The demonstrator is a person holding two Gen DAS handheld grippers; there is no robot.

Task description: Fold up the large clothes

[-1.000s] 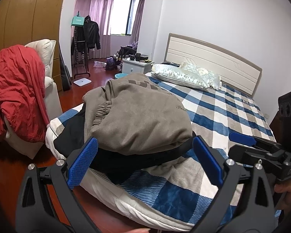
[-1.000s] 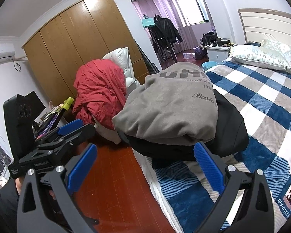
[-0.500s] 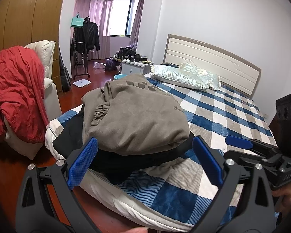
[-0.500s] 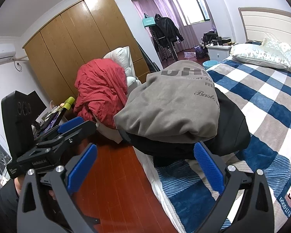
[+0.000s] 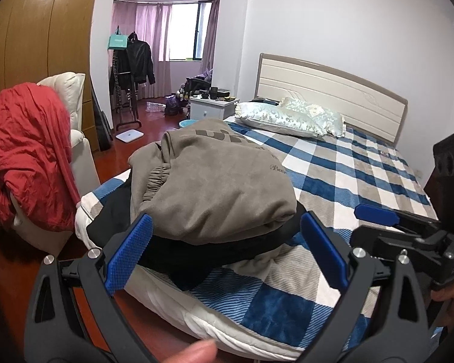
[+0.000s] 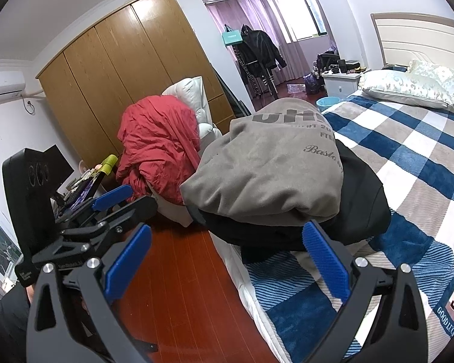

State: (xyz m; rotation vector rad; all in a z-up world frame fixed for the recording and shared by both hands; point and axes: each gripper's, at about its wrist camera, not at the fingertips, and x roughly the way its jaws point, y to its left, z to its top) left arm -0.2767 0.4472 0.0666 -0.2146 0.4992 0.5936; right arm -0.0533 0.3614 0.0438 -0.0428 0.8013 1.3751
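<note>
A folded grey sweatshirt (image 5: pixel 215 181) (image 6: pixel 275 169) lies on top of a folded black garment (image 5: pixel 215 248) (image 6: pixel 360 202) at the near corner of the bed (image 5: pixel 363 175). My left gripper (image 5: pixel 225 252) stands open in front of the pile, its blue pads apart and holding nothing. My right gripper (image 6: pixel 227 260) is also open, hanging over the bed's edge just short of the black garment. Each gripper shows in the other's view: the right gripper (image 5: pixel 408 236) over the bed, the left gripper (image 6: pixel 106 208) above the floor.
A red garment (image 5: pixel 27 154) (image 6: pixel 157 145) hangs over a white armchair (image 5: pixel 72 121) left of the bed. Red-brown wooden floor (image 6: pixel 181 287) runs beside the bed. A wooden wardrobe (image 6: pixel 130 66), two pillows (image 5: pixel 290 116), a nightstand (image 5: pixel 212 107) and a coat rack (image 5: pixel 133 69) stand further off.
Both grippers have drawn back a little from the pile, and the views have shifted slightly. Both stay open and the clothes have not moved.
</note>
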